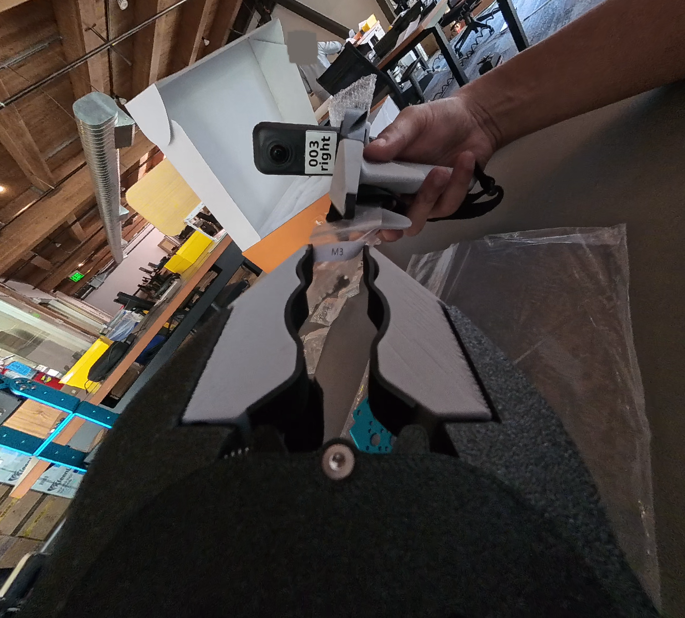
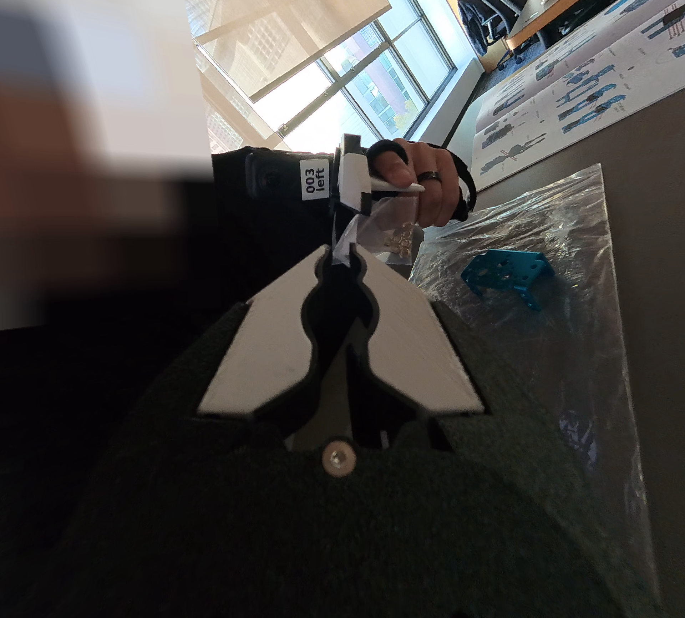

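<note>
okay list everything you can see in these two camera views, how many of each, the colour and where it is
small plastic bag: one, clear with a white label, gold-coloured hardware inside, held in the air between the two grippers
large plastic bag: one, clear, flat on the grey table
metal bracket: one, blue, resting on the large plastic bag
instruction sheet: one, white with blue diagrams, on the table beyond the large bag
cardboard box: one, white, open, standing behind the right gripper
blue metal frame: one, low at the left edge of the left wrist view
left gripper: one, grey fingers, shut on the small bag's label edge
right gripper: one, grey fingers, shut on the same bag
hands: two, one on the right gripper, one on the left
</note>
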### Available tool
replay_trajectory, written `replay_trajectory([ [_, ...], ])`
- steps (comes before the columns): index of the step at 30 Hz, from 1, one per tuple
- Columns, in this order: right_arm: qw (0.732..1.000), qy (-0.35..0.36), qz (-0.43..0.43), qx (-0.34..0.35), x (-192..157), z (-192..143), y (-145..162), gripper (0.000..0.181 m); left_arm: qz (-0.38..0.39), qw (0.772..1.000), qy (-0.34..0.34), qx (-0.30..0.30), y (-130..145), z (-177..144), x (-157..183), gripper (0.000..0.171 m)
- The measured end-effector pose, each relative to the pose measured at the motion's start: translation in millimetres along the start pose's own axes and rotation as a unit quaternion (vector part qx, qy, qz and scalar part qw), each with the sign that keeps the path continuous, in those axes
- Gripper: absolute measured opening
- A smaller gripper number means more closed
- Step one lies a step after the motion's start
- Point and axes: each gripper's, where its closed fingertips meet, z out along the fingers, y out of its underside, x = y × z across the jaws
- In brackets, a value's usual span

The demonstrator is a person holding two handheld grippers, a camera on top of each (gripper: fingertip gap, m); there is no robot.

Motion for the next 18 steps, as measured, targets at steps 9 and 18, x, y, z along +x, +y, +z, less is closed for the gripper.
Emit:
replay_trajectory([
  [9,1.000,-0.025,-0.006,0.010,-9.0,1.7,-2.8,0.003,0.006,1.000,-0.004,0.006,-0.7,0.5,-0.3,0.026],
  [18,1.000,-0.027,-0.006,0.006,-9.6,6.0,-1.6,0.005,0.015,1.000,-0.011,0.016,-4.8,-0.6,-0.4,0.024],
])
